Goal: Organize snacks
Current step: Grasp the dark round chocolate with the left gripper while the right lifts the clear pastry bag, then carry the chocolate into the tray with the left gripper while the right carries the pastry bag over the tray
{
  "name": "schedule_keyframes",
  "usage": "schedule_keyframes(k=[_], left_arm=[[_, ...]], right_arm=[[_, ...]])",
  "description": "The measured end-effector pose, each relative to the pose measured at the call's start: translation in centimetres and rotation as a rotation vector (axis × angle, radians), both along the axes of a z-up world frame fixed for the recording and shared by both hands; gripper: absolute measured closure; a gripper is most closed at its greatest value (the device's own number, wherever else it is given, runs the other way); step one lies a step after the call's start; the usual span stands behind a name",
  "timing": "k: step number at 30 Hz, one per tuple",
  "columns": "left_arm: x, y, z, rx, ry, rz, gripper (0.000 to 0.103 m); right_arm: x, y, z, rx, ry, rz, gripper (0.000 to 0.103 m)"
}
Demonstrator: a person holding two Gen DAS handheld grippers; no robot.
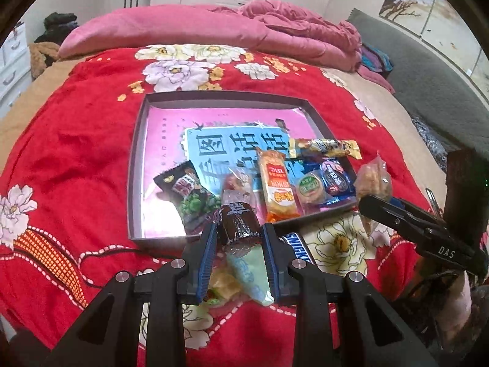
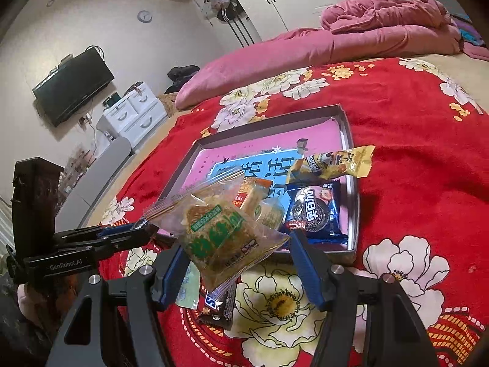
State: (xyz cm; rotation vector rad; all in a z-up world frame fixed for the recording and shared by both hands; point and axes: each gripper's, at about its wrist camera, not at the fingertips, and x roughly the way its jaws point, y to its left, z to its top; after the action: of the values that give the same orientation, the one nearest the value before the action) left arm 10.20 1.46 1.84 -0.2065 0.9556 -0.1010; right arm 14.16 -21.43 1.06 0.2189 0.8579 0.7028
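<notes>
left claw (image 1: 239, 238) clamped on dark-wrapped snack (image 1: 237, 220), raised just short of tray (image 1: 139, 140). right claw (image 2: 241, 252) half open around clear-bagged cake (image 2: 220, 229); bag looks loosely held, could slip onto bed before the tray.

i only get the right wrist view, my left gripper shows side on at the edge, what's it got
Observer: The left gripper is shut on a dark brown wrapped snack, just before the tray's near wall.
Operator: anything under it
Observer: Yes, a pale green packet lies on the red blanket between its fingers.
Operator: what's on the tray's left side, my bag hides it
Observer: A black packet with green peas lies there, inside the tray.
</notes>
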Motion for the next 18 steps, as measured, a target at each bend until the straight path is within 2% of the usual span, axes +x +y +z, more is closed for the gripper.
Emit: schedule_keyframes(k=[18], left_arm=[[1.6, 1.3, -0.6, -0.024, 0.001, 0.055, 0.072]], right_arm=[[1.1, -0.3, 0.3, 0.008, -0.014, -0.047, 0.038]])
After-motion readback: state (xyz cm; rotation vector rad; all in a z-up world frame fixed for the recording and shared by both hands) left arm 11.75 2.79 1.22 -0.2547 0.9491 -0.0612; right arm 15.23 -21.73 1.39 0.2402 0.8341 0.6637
